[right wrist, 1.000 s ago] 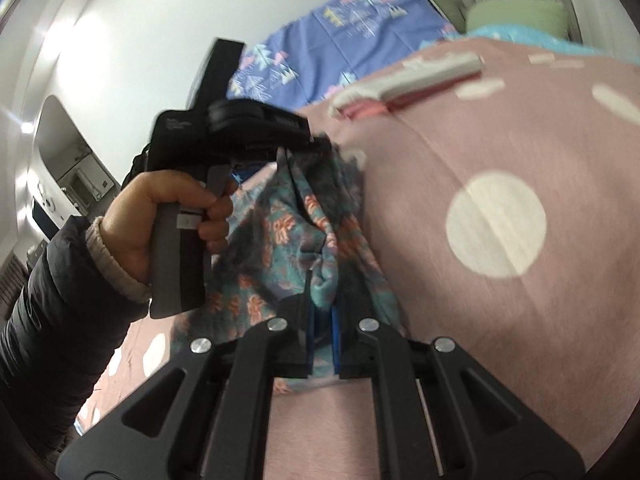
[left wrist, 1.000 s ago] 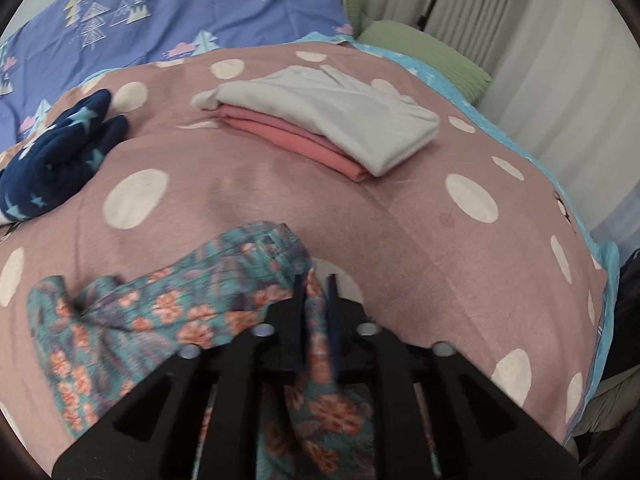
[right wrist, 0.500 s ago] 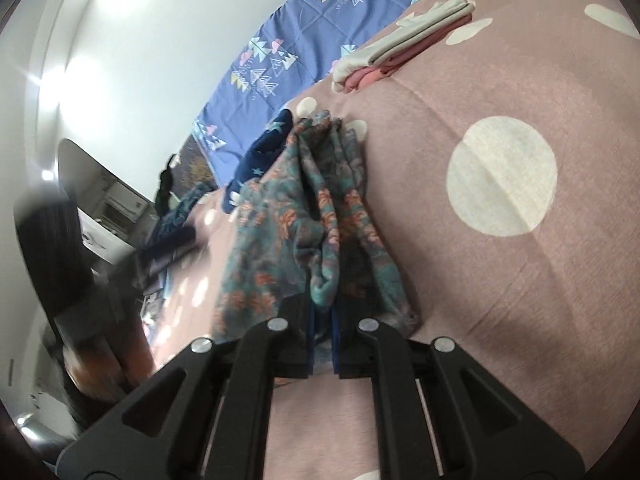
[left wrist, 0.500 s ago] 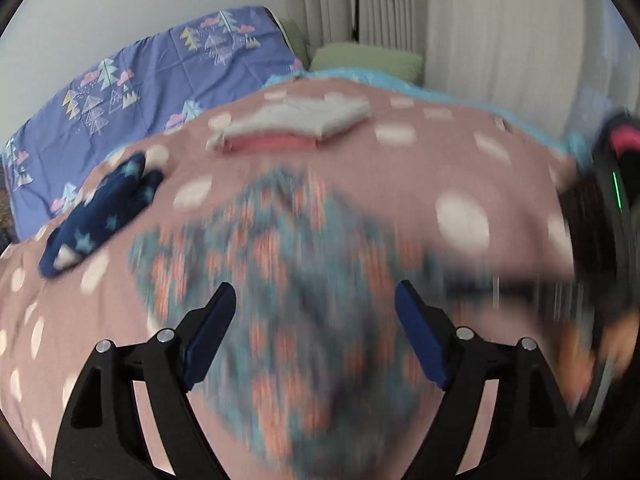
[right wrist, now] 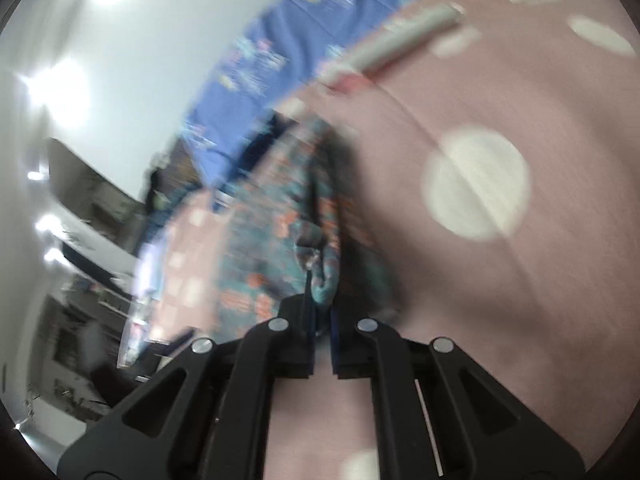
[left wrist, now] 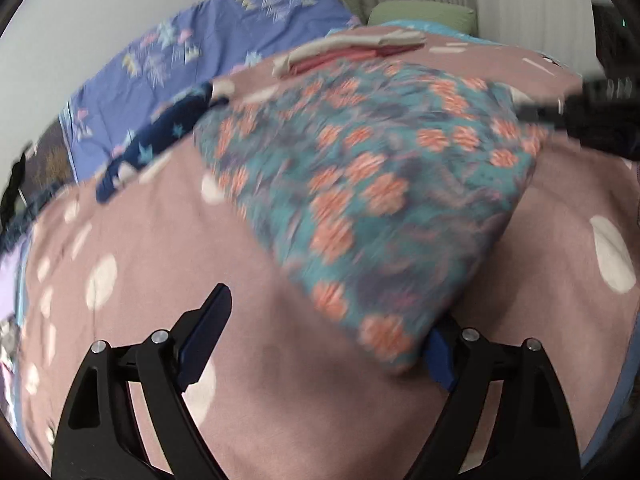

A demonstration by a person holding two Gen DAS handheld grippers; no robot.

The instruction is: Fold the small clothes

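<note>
Floral garment (left wrist: 360,184) spread on the dotted blanket (left wrist: 160,340); folded pile (left wrist: 352,54) beyond.
Left gripper (left wrist: 324,336) released, jaws wide; right gripper (right wrist: 322,340) clenched on the garment's edge.

Floral garment (left wrist: 360,184) motion-blurred, covering left claw's right fingertip; folded stack (right wrist: 400,46) smeared.

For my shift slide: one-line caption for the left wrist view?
Open left gripper beside the floral garment on the polka-dot bedspread, folded stack behind.

Ahead of my gripper, a pink polka-dot bedspread (left wrist: 168,360) covers the bed; beyond it, a blue patterned sheet (left wrist: 208,56), a white wall (left wrist: 100,8) and pale curtains (left wrist: 520,4).
</note>
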